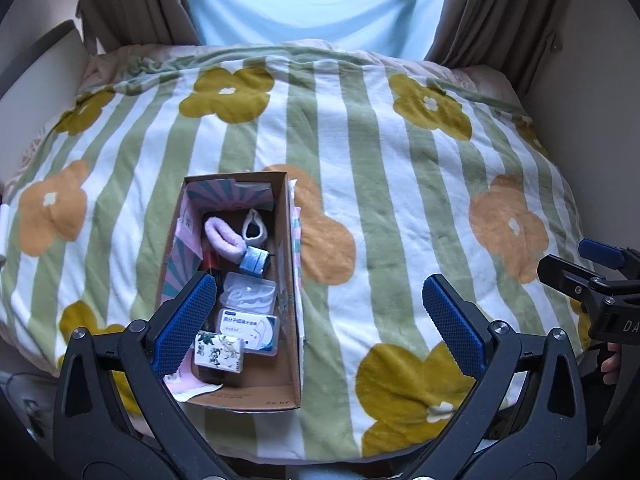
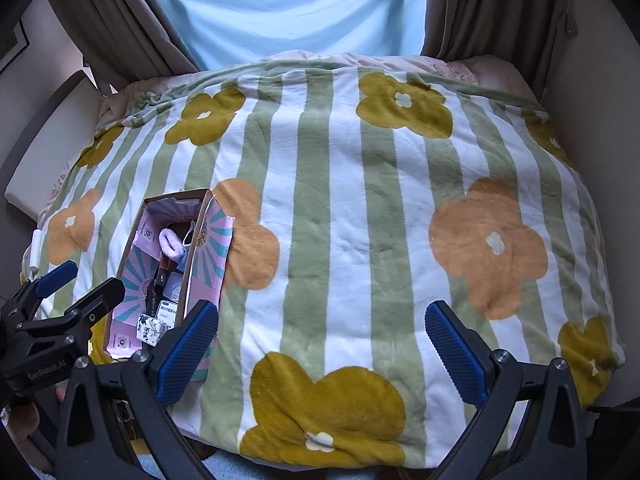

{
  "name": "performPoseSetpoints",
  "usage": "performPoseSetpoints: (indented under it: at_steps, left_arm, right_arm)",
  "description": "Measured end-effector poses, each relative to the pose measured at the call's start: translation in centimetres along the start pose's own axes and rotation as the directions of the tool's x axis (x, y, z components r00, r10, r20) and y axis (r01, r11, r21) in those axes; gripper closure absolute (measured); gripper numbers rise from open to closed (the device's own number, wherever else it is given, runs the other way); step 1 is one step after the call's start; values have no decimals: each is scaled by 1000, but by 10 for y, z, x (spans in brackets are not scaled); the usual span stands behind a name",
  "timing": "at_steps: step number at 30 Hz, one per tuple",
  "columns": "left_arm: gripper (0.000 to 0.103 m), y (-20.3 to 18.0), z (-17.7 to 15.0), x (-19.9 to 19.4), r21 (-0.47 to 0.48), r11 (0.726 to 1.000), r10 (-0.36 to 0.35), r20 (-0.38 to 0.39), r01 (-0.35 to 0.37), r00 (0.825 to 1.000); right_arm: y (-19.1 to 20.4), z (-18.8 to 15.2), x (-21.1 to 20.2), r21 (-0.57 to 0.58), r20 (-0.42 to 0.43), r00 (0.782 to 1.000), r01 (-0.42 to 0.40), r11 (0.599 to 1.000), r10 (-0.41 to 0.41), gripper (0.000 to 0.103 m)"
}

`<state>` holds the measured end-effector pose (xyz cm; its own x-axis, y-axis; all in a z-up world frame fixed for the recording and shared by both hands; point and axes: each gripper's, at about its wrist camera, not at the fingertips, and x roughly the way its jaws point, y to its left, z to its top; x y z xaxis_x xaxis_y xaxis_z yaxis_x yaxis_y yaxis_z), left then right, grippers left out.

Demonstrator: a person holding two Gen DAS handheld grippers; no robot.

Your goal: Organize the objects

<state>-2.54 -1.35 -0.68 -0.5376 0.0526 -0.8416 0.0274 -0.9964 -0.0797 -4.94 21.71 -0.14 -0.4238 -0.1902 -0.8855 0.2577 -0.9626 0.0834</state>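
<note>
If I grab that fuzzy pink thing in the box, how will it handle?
The fuzzy pink thing looks like soft plush, so it will probably squash and flop rather than hold shape. It is likely light. It lies curled against the white pouch in the cardboard box, so lifting may nudge that neighbour.

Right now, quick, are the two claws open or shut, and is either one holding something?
Left claw: open, holding nothing, above the cardboard box.
Right claw: open, holding nothing, over the flowered blanket.
</note>
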Motion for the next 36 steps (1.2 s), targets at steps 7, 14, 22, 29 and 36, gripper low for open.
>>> performPoseSetpoints:
  at_steps: [7, 14, 22, 29, 36]
  left_arm:
    - [0, -11, -1, -4, 11, 1000, -15, 7, 14, 1000]
    - [0, -12, -2, -9, 6, 1000, -1, 25, 1, 1000]
    - [0, -15, -2, -11, 9, 1000, -6, 21, 6, 1000]
    - [0, -16, -1, -12, 10, 1000, -6, 21, 6, 1000]
    - [0, -16, -1, -11, 12, 1000, -4, 20, 4, 1000]
  right_arm:
    - [-7, -3, -7, 12, 20, 1000, 8, 1000, -8, 1]
    - [-10, -2, -15, 8, 45, 999, 19, 1000, -20, 1]
    - [-11, 0, -17, 7, 47, 999, 21, 1000, -21, 1]
    - [-11, 0, -16, 6, 47, 999, 21, 1000, -21, 1]
    - [-12, 1, -18, 4, 46, 999, 25, 1000, -26, 1]
